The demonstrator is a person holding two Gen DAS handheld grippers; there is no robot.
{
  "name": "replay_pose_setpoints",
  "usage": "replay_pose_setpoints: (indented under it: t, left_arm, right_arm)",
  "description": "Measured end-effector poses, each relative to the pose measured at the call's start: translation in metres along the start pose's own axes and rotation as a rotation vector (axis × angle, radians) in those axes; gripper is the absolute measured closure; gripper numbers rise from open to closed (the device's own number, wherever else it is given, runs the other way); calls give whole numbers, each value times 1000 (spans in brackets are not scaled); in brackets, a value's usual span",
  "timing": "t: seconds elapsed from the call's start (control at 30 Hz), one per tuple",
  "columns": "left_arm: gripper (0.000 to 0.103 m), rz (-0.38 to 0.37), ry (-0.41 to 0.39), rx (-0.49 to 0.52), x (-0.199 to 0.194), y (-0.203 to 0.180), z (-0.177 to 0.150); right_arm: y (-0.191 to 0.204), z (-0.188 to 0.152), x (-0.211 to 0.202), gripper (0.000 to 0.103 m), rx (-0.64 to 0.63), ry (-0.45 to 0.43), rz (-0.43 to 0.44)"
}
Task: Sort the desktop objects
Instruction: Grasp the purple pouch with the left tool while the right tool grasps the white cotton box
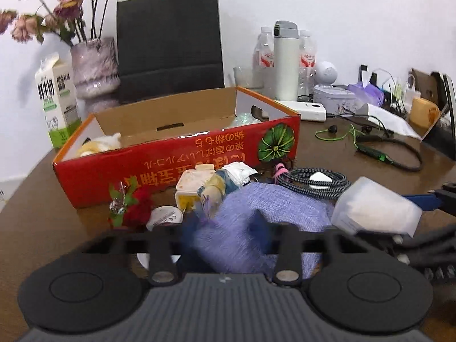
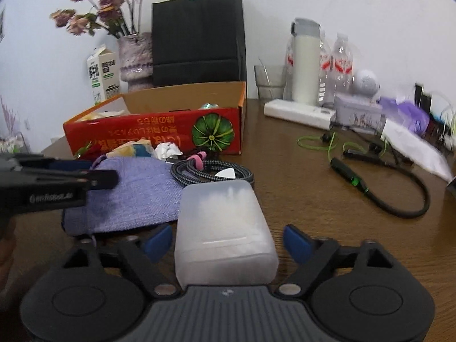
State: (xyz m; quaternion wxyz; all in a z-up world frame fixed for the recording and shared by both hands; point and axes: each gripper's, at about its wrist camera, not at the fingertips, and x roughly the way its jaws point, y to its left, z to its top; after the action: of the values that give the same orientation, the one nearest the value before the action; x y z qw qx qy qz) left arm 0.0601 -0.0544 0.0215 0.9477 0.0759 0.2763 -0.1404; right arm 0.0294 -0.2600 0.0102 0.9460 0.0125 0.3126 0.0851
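Brown wood bench (image 2: pixel 313 199), white wall behind, cluttered. Task things sit in a heap at the near middle. Purple cloth pouch (image 1: pixel 256 216) lies flat at centre in the left wrist view; left gripper (image 1: pixel 225 228) is on it, blue pads blurred, jaws narrowed and pinching the pouch fabric as far as the blur allows. Frosted plastic box (image 2: pixel 225 228) sits at 3 o'clock of the pouch, touching its edge. Right gripper (image 2: pixel 228 242) straddles that box, jaws spread, blue pads (image 2: pixel 296 242) just beside its 2 sides with a gap showing, not pressing.

Coiled braided cable (image 2: pixel 211 171) with a pink tie and a white triangular pick on top lies at 12 o'clock of the box. At 11 o'clock of the pouch: crumpled paper (image 1: pixel 239 171), a yellow-white plug cube (image 1: pixel 193 188), red artificial rose (image 1: pixel 136 208), a white round disc (image 1: pixel 165 216).

Red cardboard box (image 1: pixel 182 159), open top, stands behind the heap, some items inside. Further out: milk carton (image 1: pixel 57 99) and vase of dried flowers (image 1: pixel 94 68) at 10 o'clock, black paper bag (image 1: pixel 171 42) at 12 o'clock, white flask (image 1: pixel 285 59) and water bottles at 1 o'clock, green-black earphones (image 2: pixel 370 171) at 2 o'clock.
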Motion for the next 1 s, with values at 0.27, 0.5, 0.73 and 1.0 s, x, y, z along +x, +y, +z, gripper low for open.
replay_pose_setpoints:
  t: [0.27,0.5,0.73,1.0]
  left_arm:
    - [91,-73,-39,-95,-64,-7,-16]
    - [91,-109,-134,-96,-124,-18,-13]
    - [91,-74,-179,-117,-159,-14,-15]
    - [91,-43,-201,-165,-167,15,-7]
  right_arm:
    - [11,-14,-30,38,3,-24,15]
    - [24,-33,-88,38,4,-89,42]
    - [47,-39,-124,39,-55,-131,70]
    - [61,-25,-132,39,-95,-160,67]
